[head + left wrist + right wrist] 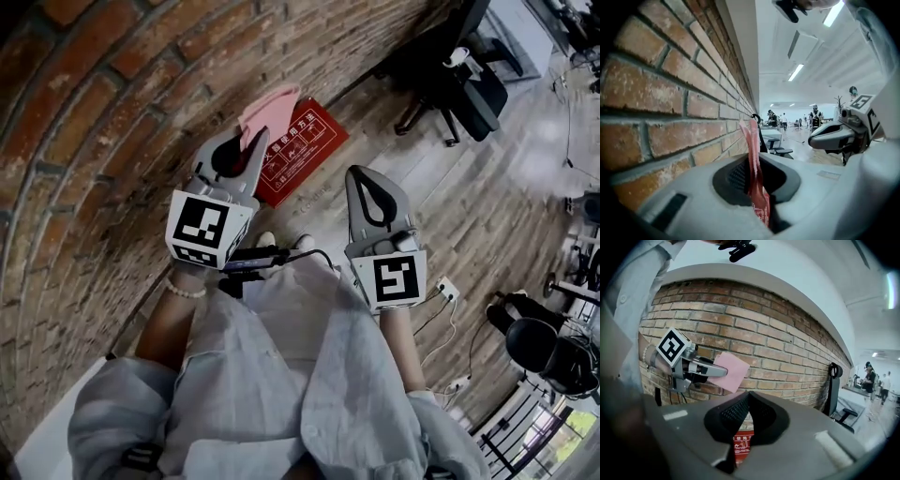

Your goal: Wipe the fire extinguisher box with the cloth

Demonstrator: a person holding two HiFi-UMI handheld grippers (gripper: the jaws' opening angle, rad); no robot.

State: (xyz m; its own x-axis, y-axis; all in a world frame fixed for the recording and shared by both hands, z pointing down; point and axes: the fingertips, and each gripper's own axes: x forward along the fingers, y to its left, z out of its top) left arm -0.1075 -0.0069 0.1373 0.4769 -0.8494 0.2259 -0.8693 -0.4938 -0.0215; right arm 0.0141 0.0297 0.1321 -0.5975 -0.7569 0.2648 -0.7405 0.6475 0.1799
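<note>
A red fire extinguisher box [298, 150] lies on the wooden floor against the brick wall. My left gripper [249, 142] hangs above its left end, shut on a pink cloth [271, 110] that sticks out past the jaw tips. In the left gripper view the cloth [750, 140] stands edge-on between the jaws, with the box [762, 212] below. My right gripper [362, 172] is to the right of the box, shut with nothing in it. The right gripper view shows its closed tips [749, 397], the box [741, 446] behind them, and the left gripper [723, 372] holding the cloth [732, 371].
The brick wall [103, 103] runs along the left. A black office chair [457, 82] stands beyond the box, another chair [551, 354] at lower right. A white socket with cables [444, 290] lies on the floor by my right side. Several people stand far off in the room [814, 115].
</note>
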